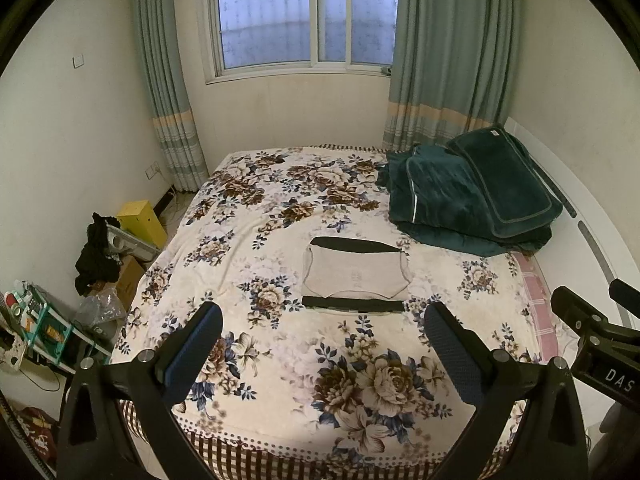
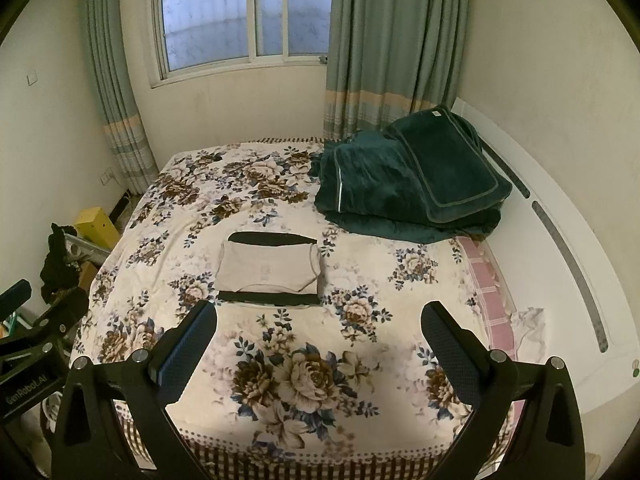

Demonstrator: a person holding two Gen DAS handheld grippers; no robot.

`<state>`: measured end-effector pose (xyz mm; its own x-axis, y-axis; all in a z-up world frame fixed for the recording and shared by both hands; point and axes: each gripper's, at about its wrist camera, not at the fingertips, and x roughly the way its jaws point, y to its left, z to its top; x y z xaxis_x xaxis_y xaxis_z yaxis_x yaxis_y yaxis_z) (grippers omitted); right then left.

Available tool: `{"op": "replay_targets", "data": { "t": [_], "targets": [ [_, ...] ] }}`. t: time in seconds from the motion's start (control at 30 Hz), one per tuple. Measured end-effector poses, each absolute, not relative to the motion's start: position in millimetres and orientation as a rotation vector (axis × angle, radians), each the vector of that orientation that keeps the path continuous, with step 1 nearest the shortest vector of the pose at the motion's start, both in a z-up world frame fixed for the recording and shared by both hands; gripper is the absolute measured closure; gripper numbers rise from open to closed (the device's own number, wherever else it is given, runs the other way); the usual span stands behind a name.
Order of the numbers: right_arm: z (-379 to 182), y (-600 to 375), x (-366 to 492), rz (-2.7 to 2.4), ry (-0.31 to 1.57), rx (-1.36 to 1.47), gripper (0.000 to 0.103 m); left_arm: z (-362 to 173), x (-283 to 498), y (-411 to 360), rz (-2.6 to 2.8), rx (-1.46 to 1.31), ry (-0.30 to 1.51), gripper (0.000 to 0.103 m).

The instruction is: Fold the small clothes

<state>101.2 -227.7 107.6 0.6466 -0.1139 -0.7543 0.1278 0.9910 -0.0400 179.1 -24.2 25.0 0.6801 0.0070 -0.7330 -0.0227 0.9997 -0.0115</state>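
Note:
A small beige garment with black bands at its near and far edges [image 1: 355, 274] lies folded flat in the middle of the floral bedspread [image 1: 280, 216]. It also shows in the right wrist view [image 2: 269, 270]. My left gripper [image 1: 322, 320] is open and empty, held above the near part of the bed, short of the garment. My right gripper [image 2: 319, 318] is open and empty too, also short of the garment and a little to its right. The right gripper's body shows at the right edge of the left wrist view [image 1: 592, 332].
A folded dark green blanket [image 1: 472, 196] sits at the far right of the bed by the white headboard [image 2: 560, 232]. On the floor to the left are a yellow box [image 1: 142, 222], black clothes [image 1: 96, 256] and a cluttered rack [image 1: 36, 320]. Curtains and a window stand behind.

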Motion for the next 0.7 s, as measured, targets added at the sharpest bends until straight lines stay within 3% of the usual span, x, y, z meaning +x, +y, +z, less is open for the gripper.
{"op": "replay_targets", "data": {
  "t": [0.7],
  "targets": [
    [108,-223,98,-0.143,0.852,0.019,0.0,26,185,-27,0.016,-0.017,0.818,0.0]
  ]
}}
